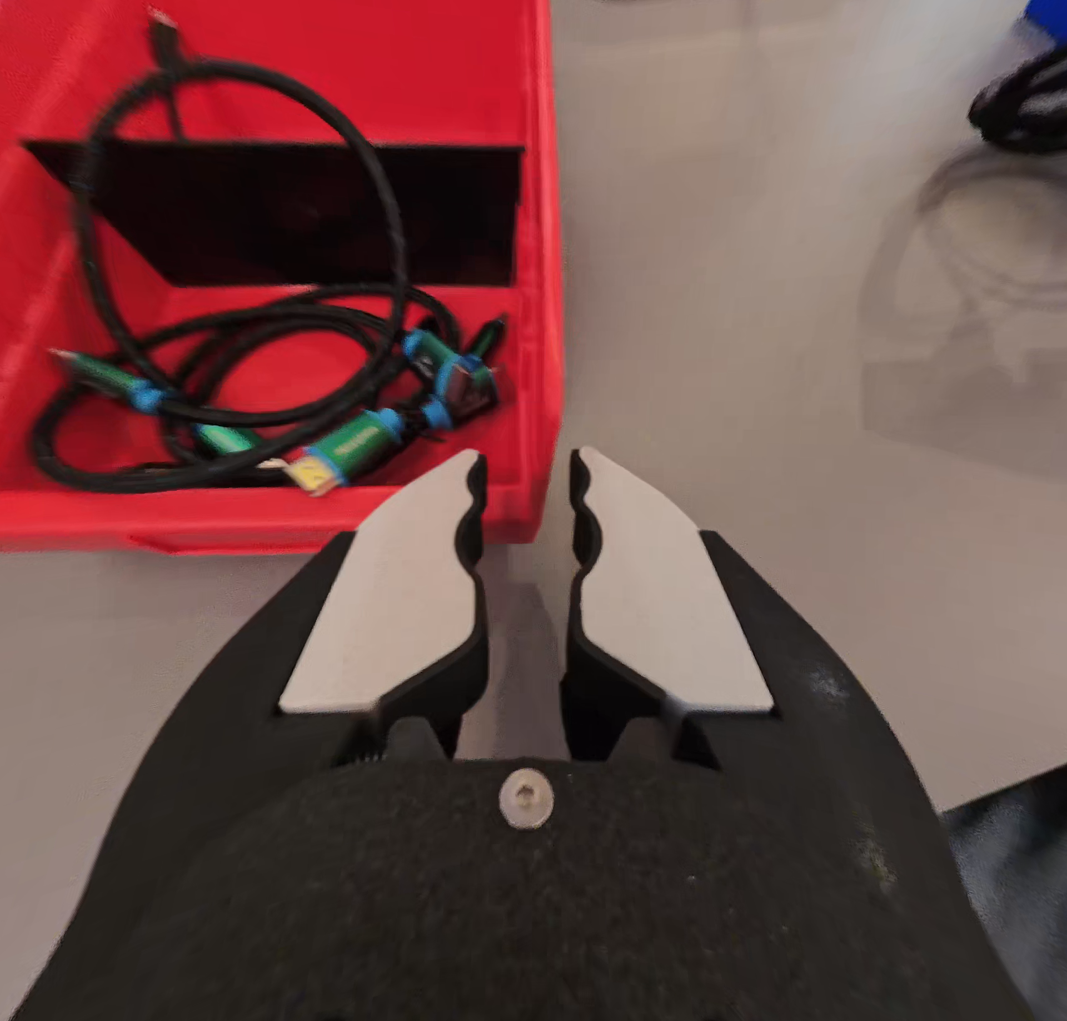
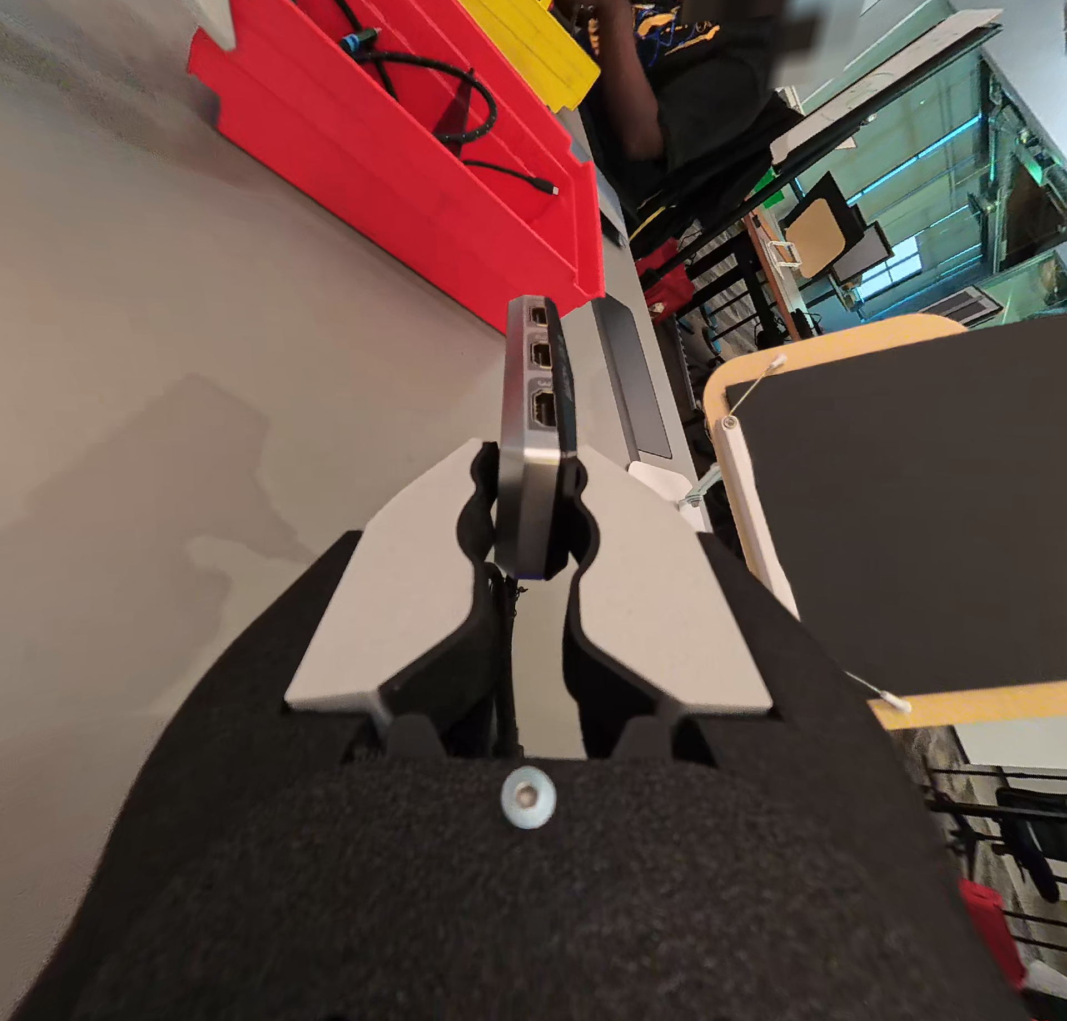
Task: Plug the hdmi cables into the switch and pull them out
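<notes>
One red bin (image 1: 537, 242); one black divider (image 1: 300, 214); perhaps five green-shelled HDMI plugs (image 1: 352, 439), blurred; one switch (image 2: 534, 444) showing three ports (image 2: 543, 407); one yellow bin (image 2: 519, 11).

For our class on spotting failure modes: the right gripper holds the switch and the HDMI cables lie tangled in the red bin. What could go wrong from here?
1. The HDMI cables loop over each other; lifting one plug may drag the rest out of the red bin.
2. The right gripper pinches only one end of the switch, so insertion force could twist it loose.
</notes>
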A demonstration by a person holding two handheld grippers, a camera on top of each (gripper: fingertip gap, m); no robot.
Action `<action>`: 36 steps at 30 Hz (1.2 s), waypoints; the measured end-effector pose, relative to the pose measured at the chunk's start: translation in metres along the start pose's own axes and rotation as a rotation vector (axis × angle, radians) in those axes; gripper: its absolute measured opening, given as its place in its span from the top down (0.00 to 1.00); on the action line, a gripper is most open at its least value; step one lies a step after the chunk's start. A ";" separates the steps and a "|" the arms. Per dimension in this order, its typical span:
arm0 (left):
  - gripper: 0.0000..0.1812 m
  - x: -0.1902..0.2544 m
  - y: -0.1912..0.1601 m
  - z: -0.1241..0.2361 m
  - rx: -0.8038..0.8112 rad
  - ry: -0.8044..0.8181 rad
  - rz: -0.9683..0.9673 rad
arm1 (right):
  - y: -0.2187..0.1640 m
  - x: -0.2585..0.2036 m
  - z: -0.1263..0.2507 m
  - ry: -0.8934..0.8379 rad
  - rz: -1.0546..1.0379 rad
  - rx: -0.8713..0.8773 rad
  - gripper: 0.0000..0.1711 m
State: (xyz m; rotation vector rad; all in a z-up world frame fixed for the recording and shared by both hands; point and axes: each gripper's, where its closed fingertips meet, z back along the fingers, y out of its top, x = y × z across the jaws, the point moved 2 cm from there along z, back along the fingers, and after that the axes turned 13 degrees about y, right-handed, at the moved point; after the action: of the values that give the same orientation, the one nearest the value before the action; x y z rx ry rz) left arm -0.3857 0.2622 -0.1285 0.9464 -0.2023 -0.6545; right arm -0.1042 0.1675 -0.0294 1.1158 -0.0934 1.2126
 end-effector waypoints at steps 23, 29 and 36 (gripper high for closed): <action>0.95 0.033 0.035 -0.057 0.050 0.078 0.061 | -0.010 -0.003 0.010 -0.001 -0.045 -0.028 0.87; 0.95 0.030 0.034 -0.052 0.092 0.052 0.096 | -0.011 -0.003 0.006 0.005 -0.044 -0.039 0.87; 0.81 -0.007 0.021 -0.007 0.295 -0.006 0.136 | -0.016 -0.004 0.006 0.005 -0.024 -0.068 0.87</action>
State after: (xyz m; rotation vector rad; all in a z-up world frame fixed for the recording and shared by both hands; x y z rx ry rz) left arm -0.3789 0.2797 -0.1153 1.2022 -0.3726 -0.5102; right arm -0.0907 0.1619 -0.0385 1.0521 -0.1166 1.1826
